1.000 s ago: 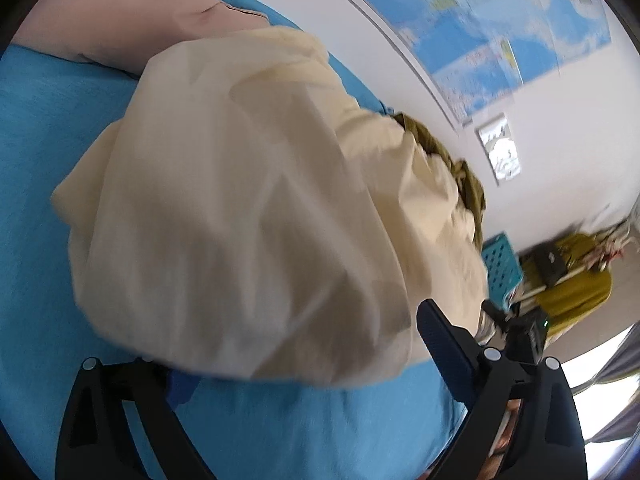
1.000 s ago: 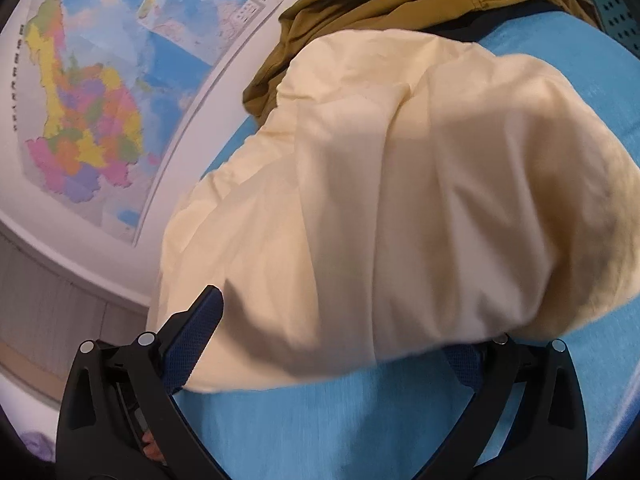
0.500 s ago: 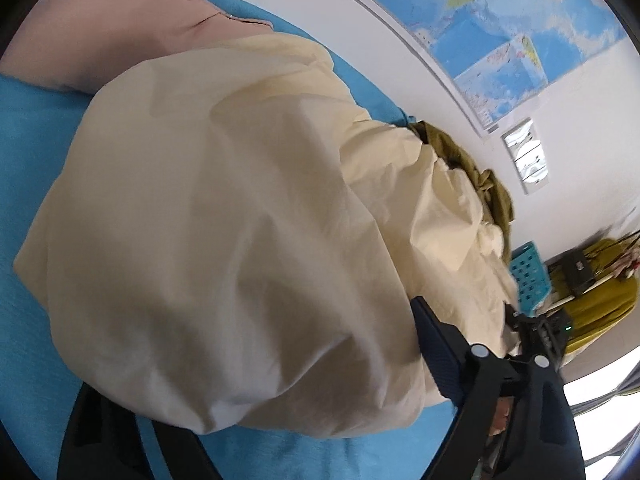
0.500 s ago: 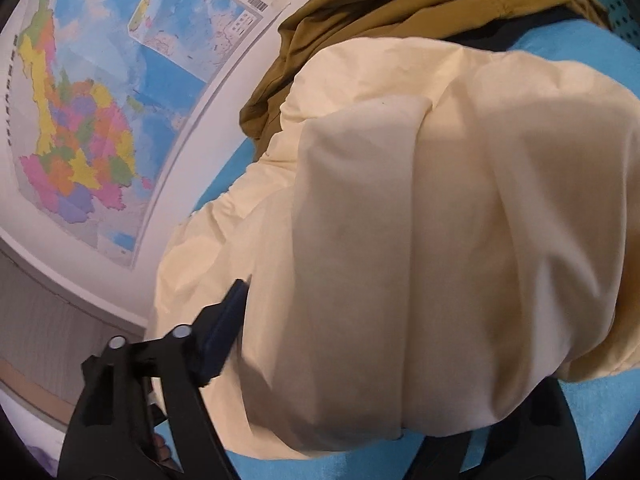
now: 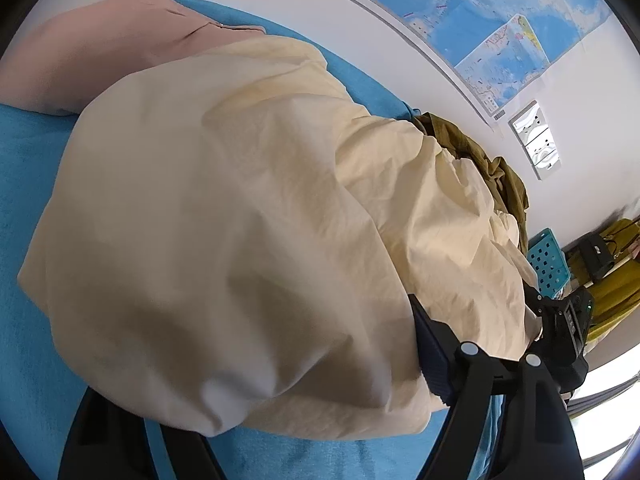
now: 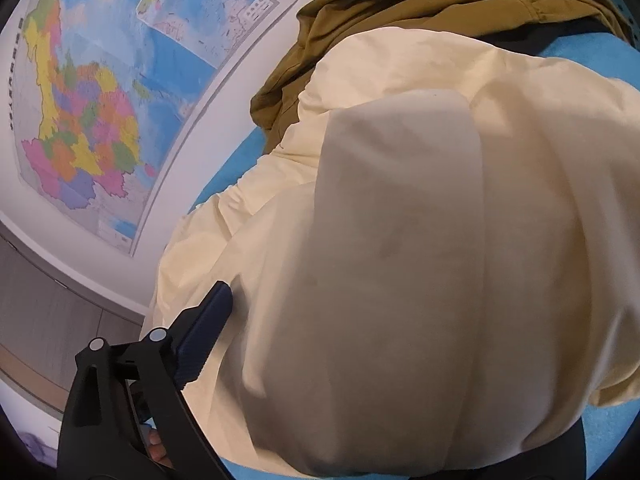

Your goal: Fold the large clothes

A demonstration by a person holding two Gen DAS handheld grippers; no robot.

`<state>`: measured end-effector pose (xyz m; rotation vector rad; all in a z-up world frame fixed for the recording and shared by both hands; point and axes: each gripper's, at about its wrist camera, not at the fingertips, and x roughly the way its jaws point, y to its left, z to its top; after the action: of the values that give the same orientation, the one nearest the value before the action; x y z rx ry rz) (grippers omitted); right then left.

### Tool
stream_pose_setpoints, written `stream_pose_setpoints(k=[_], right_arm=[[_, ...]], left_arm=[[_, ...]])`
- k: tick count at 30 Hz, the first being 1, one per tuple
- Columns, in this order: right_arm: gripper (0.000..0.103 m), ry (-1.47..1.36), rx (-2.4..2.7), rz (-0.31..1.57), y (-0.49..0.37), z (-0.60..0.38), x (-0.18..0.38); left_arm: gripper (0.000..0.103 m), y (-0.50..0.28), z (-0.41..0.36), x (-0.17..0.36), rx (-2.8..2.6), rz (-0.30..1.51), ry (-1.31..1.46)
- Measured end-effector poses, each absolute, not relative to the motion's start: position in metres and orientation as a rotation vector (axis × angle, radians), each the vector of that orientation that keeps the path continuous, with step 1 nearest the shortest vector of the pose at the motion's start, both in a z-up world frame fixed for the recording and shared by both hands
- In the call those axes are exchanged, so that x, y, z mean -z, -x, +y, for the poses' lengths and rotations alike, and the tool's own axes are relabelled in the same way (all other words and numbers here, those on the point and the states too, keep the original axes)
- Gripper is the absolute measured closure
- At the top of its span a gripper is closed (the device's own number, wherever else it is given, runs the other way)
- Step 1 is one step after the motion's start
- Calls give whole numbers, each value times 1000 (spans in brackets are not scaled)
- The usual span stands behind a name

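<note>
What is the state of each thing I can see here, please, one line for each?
Cream garment: folded into a bundle on the blue bed cover.
Olive garment: crumpled, unfolded, behind the cream one.
Pink garment: lying flat at the far end.
Left hand-held gripper: open, jaws just closing, cream fabric between them.
Right hand-held gripper: open, jaws just opening, cream fabric between them.

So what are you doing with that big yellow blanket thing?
A person is folding a big cream cloth on a blue bed, holding a left gripper and a right gripper. Both sets of jaws stand wide with the folded edge bunched between them. A brown garment and a pink one lie nearby.
</note>
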<state>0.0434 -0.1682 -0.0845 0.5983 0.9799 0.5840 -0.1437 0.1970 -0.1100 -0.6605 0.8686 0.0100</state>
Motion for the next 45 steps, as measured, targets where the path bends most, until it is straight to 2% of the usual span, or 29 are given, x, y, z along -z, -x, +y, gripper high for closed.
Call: stream_pose_setpoints(k=[2, 7, 9, 10, 11, 13, 15, 19, 24, 27, 31, 32, 34, 36, 39, 41, 45], right_arm=[[11, -602, -584, 982, -44, -168, 85], [28, -586, -577, 969, -44, -169, 87], [37, -595, -599, 972, -44, -171, 90], [40, -600, -605, 973, -45, -171, 90], [45, -603, -616, 974, -45, -172, 90], [55, -606, -643, 972, -44, -173, 88], [60, -603, -672, 965, -42, -172, 83], [59, -609, -683, 976, -43, -171, 81], [43, -640, -676, 1008, -49, -171, 89], [40, -652, -667, 1009, -53, -169, 93], [35, -674, -678, 1023, -58, -169, 93], [34, -675, -681, 1028, -58, -168, 93], [40, -662, -688, 1035, -59, -166, 93], [53, -665, -702, 1031, -59, -168, 93], [62, -651, -727, 1015, -56, -167, 90], [66, -641, -744, 1004, -55, -166, 85], [73, -619, -779, 978, -50, -164, 72]], left_arm=[[21, 143, 198, 111, 0, 865, 671], [19, 139, 195, 110, -7, 862, 656], [21, 139, 194, 110, -18, 865, 656], [25, 139, 195, 110, -25, 868, 657], [34, 139, 196, 109, -34, 868, 663], [46, 142, 198, 109, -57, 867, 676], [52, 143, 198, 106, -58, 869, 661], [57, 142, 196, 101, -61, 867, 635], [56, 140, 197, 101, -56, 872, 642], [51, 137, 199, 104, -45, 881, 663], [34, 135, 205, 110, -2, 874, 722], [30, 134, 206, 110, 16, 869, 736], [30, 133, 204, 110, 14, 870, 736], [39, 132, 202, 108, 1, 880, 706], [55, 132, 205, 108, 8, 888, 727], [64, 133, 206, 106, 18, 886, 736], [74, 135, 202, 95, 24, 871, 714]])
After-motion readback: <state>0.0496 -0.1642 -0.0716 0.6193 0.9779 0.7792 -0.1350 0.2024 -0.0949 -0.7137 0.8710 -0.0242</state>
